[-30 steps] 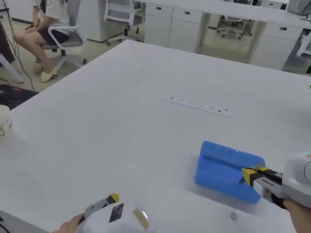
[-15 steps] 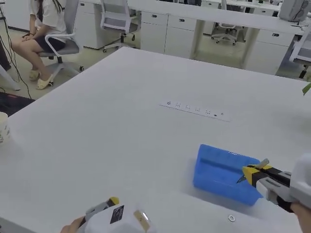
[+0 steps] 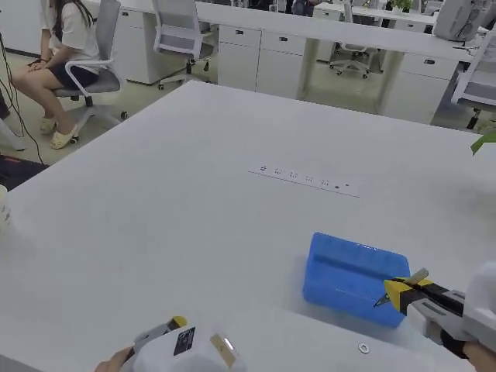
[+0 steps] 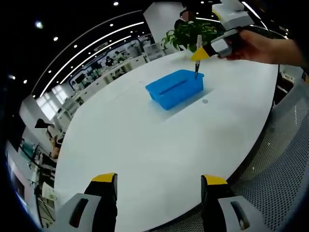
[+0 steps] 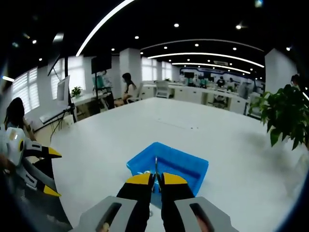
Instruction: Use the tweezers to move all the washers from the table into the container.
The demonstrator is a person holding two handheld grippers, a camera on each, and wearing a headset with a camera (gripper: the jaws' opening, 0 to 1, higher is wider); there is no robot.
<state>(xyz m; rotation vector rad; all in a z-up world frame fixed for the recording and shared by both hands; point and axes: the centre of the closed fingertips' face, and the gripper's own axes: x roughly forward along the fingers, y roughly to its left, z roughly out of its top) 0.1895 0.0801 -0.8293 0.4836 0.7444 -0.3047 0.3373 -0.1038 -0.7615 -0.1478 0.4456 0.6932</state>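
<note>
- Since a second ago the head view has tipped and slid, so the camera moved. The blue box [image 3: 339, 299] and the little washer [image 3: 363, 348] lie in the same spot on the white table [image 3: 194, 201] as before.
- The right gripper [image 5: 156, 179] still hangs over the near right part of the box.
- Its two jaws are pressed close together, and they hold the thin tweezers [image 5: 156, 166] between them.
- The tweezers point down into the box. I cannot tell if their tips hold a washer.
- In the left gripper view, the tweezers [image 4: 197, 67] stand nearly straight up and down over one corner of the box [image 4: 169, 94].
- One washer [image 4: 205, 101] lies flat on the table, just beside the box, on the side nearest the person. It does not touch the box.
- The left gripper [image 4: 158, 180] is low, near the edge of the table and well apart from the box.
- Its jaws are wide apart, with nothing between them.
- A flat strip of plug holes [image 3: 304, 179] is set into the table, farther back than the box.
- Someone sits on a chair [image 3: 85, 74] on the floor, far off to the left.
</note>
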